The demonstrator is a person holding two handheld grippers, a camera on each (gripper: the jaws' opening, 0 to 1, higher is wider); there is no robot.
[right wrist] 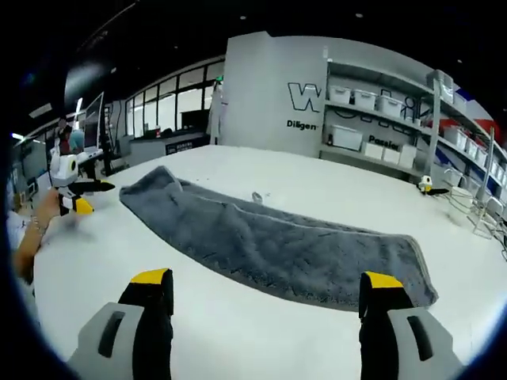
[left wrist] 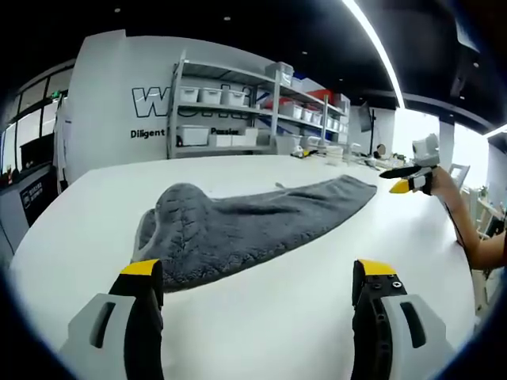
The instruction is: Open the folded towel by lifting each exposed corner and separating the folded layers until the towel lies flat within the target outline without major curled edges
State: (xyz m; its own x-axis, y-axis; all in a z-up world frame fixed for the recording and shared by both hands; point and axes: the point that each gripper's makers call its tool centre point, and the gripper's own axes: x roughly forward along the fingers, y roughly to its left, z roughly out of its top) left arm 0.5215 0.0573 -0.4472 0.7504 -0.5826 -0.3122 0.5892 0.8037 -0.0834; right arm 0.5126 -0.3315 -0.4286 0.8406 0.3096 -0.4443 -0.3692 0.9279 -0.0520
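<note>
Clearly the grey towel (left wrist: 245,222) lies on the white table (left wrist: 301,317) as a long strip, one layer folded over another along its length, with one end humped and rumpled in the left gripper view and the other end flatter and squarer in the right gripper view. No target outline can be made out on the table around the towel. The left tongs (left wrist: 257,277) stand wide open and empty just short of the towel's humped end; the right tongs (right wrist: 265,289) are likewise wide open and hold nothing, near the towel's long edge. Each pair also appears in the other's view, held in a hand off one end of the towel. The towel looks like thick, soft terry: light, limp and not slippery, so it should drape and drag rather than hold a shape. A sensible grip is probably on the upper layer alone, at a corner on each end of the towel, pinching shallowly so that the lower layer stays down. Shelving (left wrist: 238,103) with bins stands beyond the towel.
</note>
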